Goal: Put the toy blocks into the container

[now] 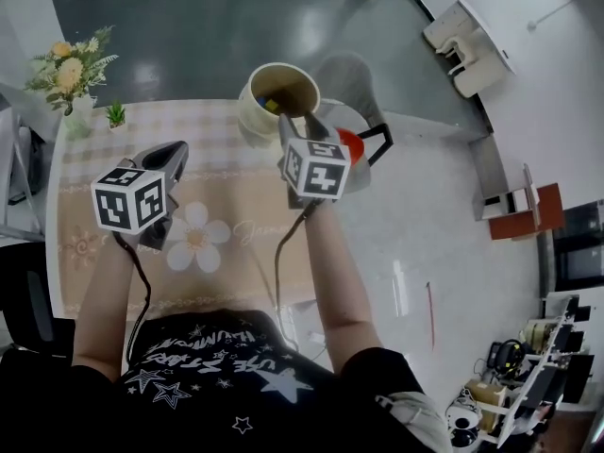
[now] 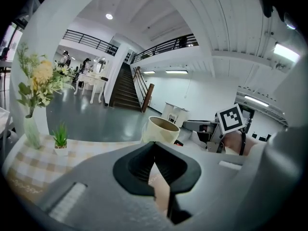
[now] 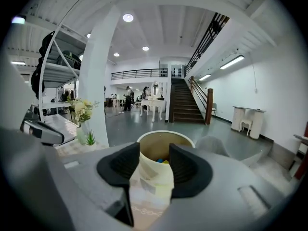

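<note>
A cream round container point(image 1: 252, 111) stands at the far edge of the table, and coloured toy blocks point(image 1: 270, 105) lie inside it. My right gripper point(image 1: 304, 125) hovers just in front of the container, slightly to its right. It is open, with nothing between its jaws. In the right gripper view the container point(image 3: 166, 135) shows through the gap of the right gripper point(image 3: 154, 150), with blue and yellow blocks point(image 3: 162, 160) at the bottom. My left gripper point(image 1: 168, 151) hangs over the table to the left of the container. Its tips meet and hold nothing. The left gripper point(image 2: 154, 144) has the container point(image 2: 161, 130) ahead of it.
A vase of yellow flowers point(image 1: 71, 74) and a small potted plant point(image 1: 115, 114) stand at the table's far left corner. The checked tablecloth point(image 1: 222, 168) has a printed white flower point(image 1: 195, 237). A grey chair point(image 1: 344, 75) stands beyond the table's right edge.
</note>
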Demonstrator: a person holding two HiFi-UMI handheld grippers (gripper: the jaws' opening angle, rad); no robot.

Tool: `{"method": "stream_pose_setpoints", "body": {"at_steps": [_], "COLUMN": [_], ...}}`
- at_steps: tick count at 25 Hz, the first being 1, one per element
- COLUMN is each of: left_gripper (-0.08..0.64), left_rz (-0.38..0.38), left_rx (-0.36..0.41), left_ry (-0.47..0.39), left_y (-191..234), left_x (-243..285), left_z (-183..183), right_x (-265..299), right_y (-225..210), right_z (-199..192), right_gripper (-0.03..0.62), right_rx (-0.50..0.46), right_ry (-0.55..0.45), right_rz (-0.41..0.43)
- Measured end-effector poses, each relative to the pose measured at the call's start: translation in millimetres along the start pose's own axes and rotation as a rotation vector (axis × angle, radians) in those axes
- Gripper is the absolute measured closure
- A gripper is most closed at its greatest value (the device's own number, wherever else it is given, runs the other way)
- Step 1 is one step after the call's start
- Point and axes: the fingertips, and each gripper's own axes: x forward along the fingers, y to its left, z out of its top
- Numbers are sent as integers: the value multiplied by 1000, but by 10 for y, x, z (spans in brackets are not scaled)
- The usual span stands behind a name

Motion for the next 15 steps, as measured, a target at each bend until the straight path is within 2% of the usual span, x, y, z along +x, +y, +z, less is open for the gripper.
{"method": "stream_pose_setpoints", "body": {"at_steps": [9, 15], "left_gripper": [551, 551], "left_rz": [-57, -97], "left_rx": [-31, -12], "left_ry": [-12, -19], "left_y": [243, 319], "left_x": [-613, -1091], "left_z": [-153, -231], "right_x": [-423, -810], "right_y": [605, 1022], "right_z": [-76, -208], "right_gripper": [404, 427], "right_rx": [17, 46], "right_ry": [-2, 7], "right_rz": [-56, -108]}}
